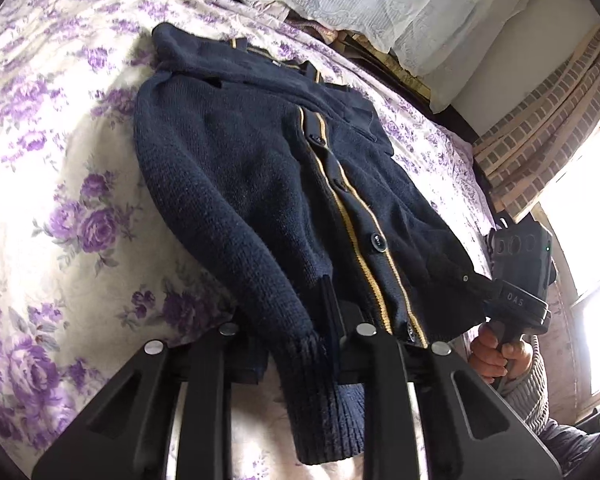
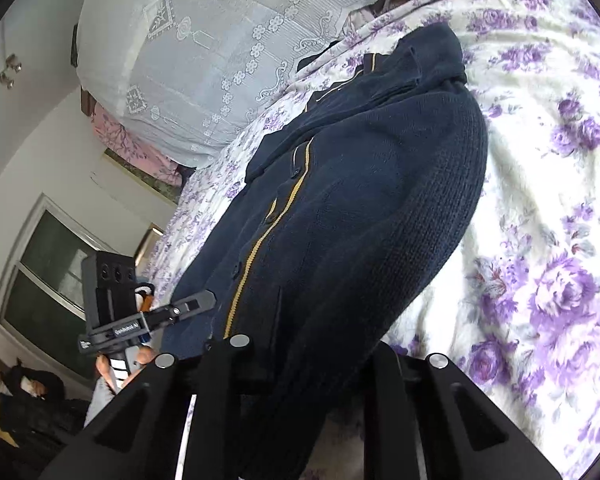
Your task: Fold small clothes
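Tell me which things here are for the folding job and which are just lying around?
For the job:
- cardigan, navy with yellow stripes, lying buttoned on the bed
- left claw, shut on its hem
- right claw, shut on its hem

Just lying about:
- flowery bedspread
- lace cover
- pink bedding under the lace cover
- window

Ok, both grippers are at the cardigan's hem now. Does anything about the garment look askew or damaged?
No damage shows. The navy cardigan lies buttoned on the floral bedspread, but its collar end is bunched, not flat. The left gripper and right gripper each pinch the near hem.
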`<state>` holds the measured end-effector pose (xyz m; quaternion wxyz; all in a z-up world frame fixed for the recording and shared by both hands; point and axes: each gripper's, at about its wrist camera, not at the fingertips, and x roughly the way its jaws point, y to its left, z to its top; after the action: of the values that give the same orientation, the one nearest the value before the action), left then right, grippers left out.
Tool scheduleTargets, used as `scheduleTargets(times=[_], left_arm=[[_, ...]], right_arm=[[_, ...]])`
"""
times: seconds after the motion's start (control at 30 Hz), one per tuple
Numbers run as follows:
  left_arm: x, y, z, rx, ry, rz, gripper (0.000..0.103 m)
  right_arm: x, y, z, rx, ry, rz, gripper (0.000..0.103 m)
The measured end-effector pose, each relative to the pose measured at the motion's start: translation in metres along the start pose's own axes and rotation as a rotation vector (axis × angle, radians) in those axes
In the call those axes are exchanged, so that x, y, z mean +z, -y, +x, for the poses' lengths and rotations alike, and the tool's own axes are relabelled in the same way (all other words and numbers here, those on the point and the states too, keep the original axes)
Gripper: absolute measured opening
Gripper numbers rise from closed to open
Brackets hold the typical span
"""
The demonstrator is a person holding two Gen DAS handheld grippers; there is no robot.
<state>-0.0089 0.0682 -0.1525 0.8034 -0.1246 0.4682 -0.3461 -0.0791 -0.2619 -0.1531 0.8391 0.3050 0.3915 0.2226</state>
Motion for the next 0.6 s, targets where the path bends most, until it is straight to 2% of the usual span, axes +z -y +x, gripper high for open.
scheduleTargets(times=[0.1,0.17,0.23,0.3,0.37,0.47,0.6], left_arm=[[0.001,-0.005,-0.004,-0.012,0.0,-0.014,0.023],[0.0,-0.012,-0.005,0.002,0.003,-0.051,0.035],[0.0,-0.022,-0.006,-0.024,-0.008,-0.099,0.035],[-0.002,-0.028,-0.011,-0.039,-0.003,-0.131,0.03],[-0.004,-0.029,-0.015,-0.027,0.007,-0.133,0.015],[-0.006,-0.024,-0.016,-0.024,0.008,-0.116,0.01],[-0.005,-0.013,-0.03,-0.02,0.075,-0.059,0.01]], right_arm=[[0.001,-0.001,-0.002,-0.001,0.004,-0.009,0.017],[0.001,0.002,-0.002,-0.003,-0.002,0.0,0.017],[0.0,0.005,0.0,-0.004,-0.014,0.018,0.017],[-0.001,0.007,-0.002,0.0,-0.012,0.022,0.017],[-0.002,0.007,-0.004,0.0,-0.01,0.023,0.016],[-0.002,0.004,-0.005,-0.001,0.0,0.012,0.013],[-0.001,-0.006,-0.014,-0.002,0.044,-0.04,0.01]])
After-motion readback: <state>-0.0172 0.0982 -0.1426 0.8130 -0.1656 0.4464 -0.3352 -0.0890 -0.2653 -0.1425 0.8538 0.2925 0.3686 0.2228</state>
